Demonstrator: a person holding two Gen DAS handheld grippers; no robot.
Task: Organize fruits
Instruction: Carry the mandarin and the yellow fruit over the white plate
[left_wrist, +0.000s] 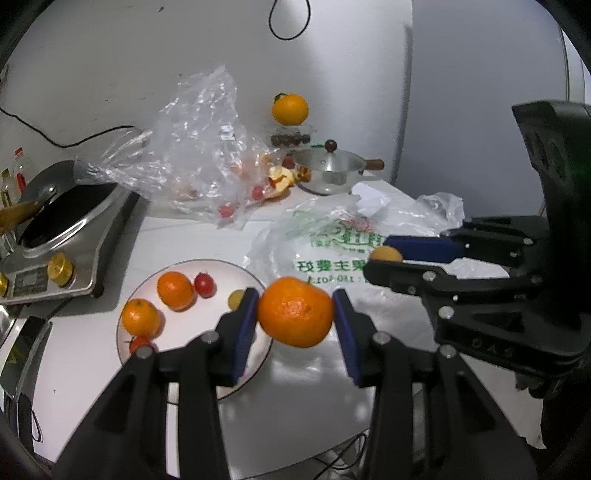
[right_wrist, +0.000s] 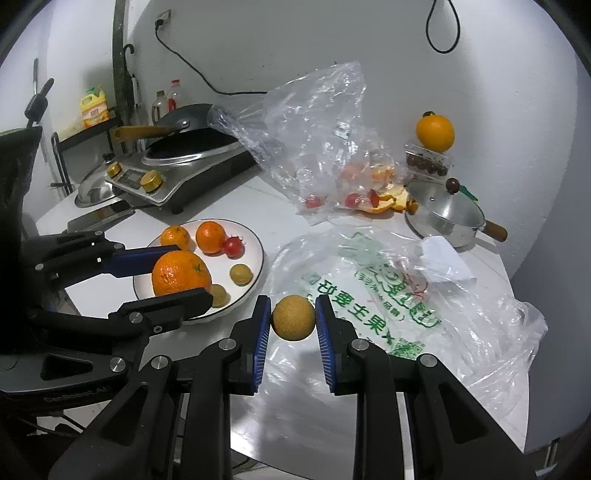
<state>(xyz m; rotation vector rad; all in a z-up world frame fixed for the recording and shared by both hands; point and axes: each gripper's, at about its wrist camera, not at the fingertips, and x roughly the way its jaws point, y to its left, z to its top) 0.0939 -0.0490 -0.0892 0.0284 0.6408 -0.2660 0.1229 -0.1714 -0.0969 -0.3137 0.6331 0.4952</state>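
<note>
My left gripper (left_wrist: 296, 314) is shut on a large orange tangerine (left_wrist: 295, 312) and holds it above the right edge of the white plate (left_wrist: 221, 267). The same gripper (right_wrist: 173, 275) and tangerine (right_wrist: 181, 273) show in the right wrist view. My right gripper (right_wrist: 293, 318) is shut on a small yellow-brown round fruit (right_wrist: 293, 316) above the flat printed plastic bag (right_wrist: 388, 295); it also shows in the left wrist view (left_wrist: 386, 254). The plate (right_wrist: 255, 251) holds two tangerines (right_wrist: 210, 236), a red cherry tomato (right_wrist: 233, 246) and small yellowish fruits (right_wrist: 241, 274).
An induction cooker with a wok (right_wrist: 184, 162) stands at the back left. A crumpled clear bag (right_wrist: 314, 140) with tomatoes and peel lies behind the plate. A steel pot with lid (right_wrist: 443, 214), a date box with an orange (right_wrist: 434, 133) on top stand by the wall.
</note>
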